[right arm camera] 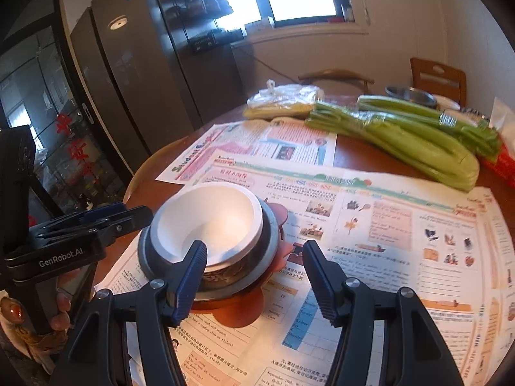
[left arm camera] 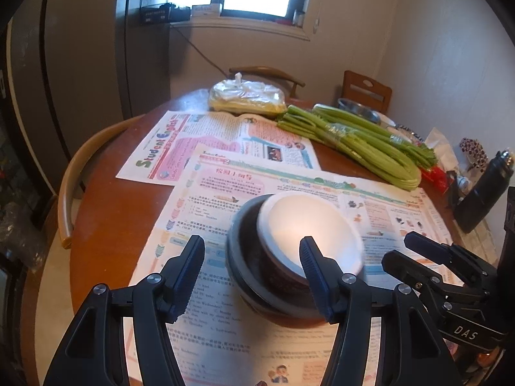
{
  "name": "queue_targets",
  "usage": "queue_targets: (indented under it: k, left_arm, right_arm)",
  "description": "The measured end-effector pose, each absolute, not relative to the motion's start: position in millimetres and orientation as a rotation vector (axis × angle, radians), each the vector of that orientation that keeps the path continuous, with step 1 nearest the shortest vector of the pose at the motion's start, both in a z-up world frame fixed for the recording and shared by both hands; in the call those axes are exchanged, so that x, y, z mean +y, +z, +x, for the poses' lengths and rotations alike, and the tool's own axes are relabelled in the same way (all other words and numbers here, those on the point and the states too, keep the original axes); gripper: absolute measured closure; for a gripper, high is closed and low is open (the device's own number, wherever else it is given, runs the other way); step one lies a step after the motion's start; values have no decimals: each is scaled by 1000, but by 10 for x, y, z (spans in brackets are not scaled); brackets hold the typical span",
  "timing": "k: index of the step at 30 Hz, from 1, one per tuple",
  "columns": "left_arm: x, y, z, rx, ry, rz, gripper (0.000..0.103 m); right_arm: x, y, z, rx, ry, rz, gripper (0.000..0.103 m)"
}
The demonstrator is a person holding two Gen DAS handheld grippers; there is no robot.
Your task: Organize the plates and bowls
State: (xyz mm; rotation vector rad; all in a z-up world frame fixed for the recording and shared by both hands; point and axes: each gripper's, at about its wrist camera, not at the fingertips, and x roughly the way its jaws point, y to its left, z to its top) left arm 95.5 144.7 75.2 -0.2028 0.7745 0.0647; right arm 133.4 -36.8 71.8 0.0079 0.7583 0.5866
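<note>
Bowls nested on the table, both grippers apart and empty above them.

Left wrist view: the left gripper (left arm camera: 252,273) hangs with its jaws partly open, nothing between the pads; the stack lies just beyond, partly hidden by the right-hand finger. A white bowl (left arm camera: 309,228), smooth and matte inside, sits in a dark bowl (left arm camera: 254,257) with a patterned wall, on newspaper (left arm camera: 206,199) over a round wooden table (left arm camera: 106,225). Celery (left arm camera: 354,141) lies well behind. The right gripper (left arm camera: 434,257) shows at the side.

Right wrist view: the right gripper (right arm camera: 254,273) is likewise partly open and holds nothing. The white bowl (right arm camera: 209,222) rests in a metal-rimmed dish (right arm camera: 270,241) on a reddish mat (right arm camera: 238,312). The stacking looks done, I judge; next calls for finding other crockery, perhaps the steel bowl (right arm camera: 412,95) at the far edge.
</note>
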Motion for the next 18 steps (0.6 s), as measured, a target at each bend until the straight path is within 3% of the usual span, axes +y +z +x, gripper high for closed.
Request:
queue_targets:
  k: [7,16,18]
  left_arm:
    - [1222,877,659,719,81,-171,39]
    - [852,605,252,743,115,-123,38]
    - [780,511,186,757,115,-105,32]
  right_arm:
    - [-502,953,1037,674,566,-19,41]
    - [-717,991,511,563,505,-79,40]
    - [-772,939,435,565,508,-64,40]
